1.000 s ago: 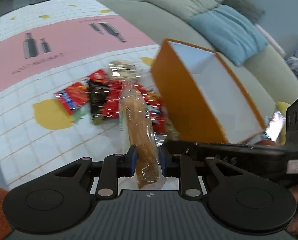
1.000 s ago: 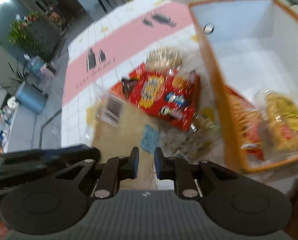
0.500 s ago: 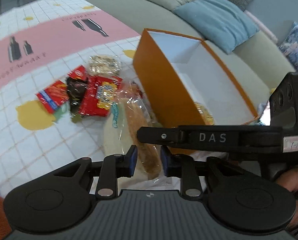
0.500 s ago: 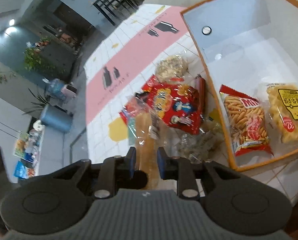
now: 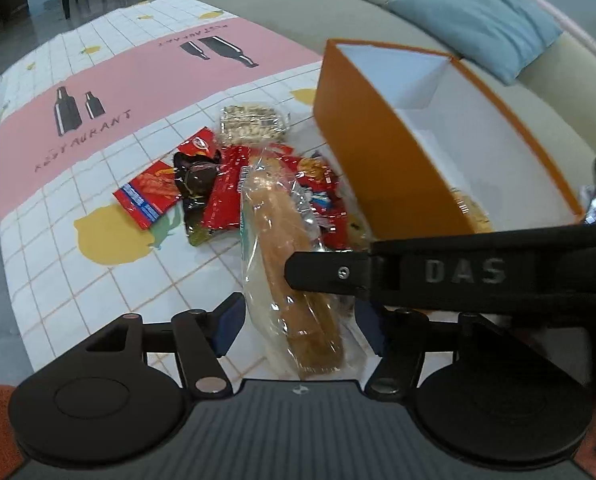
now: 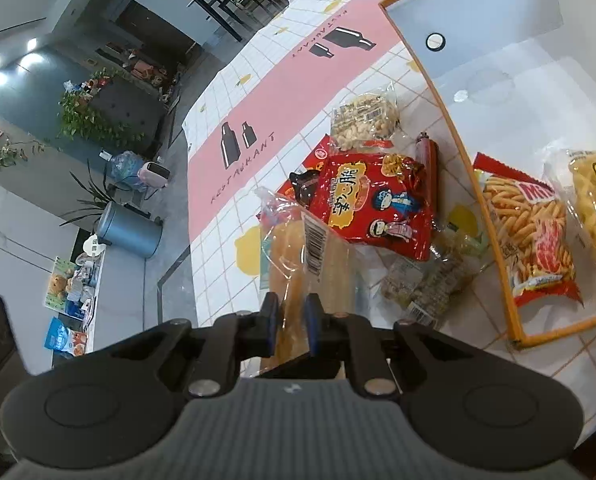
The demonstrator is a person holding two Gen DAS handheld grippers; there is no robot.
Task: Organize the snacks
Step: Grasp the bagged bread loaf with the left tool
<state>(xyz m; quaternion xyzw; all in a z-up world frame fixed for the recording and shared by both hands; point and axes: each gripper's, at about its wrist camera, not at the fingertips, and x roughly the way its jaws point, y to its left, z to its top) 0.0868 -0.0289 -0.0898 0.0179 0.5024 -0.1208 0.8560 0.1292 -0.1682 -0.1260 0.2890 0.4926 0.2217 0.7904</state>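
Observation:
A long loaf in a clear bag (image 5: 294,280) hangs over the tablecloth. My left gripper (image 5: 299,328) is opening; its blue pads (image 5: 228,326) stand clear of the bag on both sides. My right gripper (image 6: 292,322) is shut on the bread bag (image 6: 298,256), and its black finger (image 5: 329,272) crosses the left wrist view. The orange box (image 5: 377,168) with white inside stands to the right. It holds a red bag of sticks (image 6: 529,232) and a yellow snack bag (image 6: 593,208).
Loose snacks lie left of the box (image 6: 457,128): a red packet (image 6: 373,204), a peanut bag (image 6: 365,120), a small red-blue pack (image 5: 150,196), a dark wrapper (image 5: 196,176). A grey sofa with a blue cushion (image 5: 477,12) lies beyond the table.
The left jaws, earlier shut on the bread bag, have spread wide off it. The right gripper has closed on the same bag, and its finger now crosses the left wrist view.

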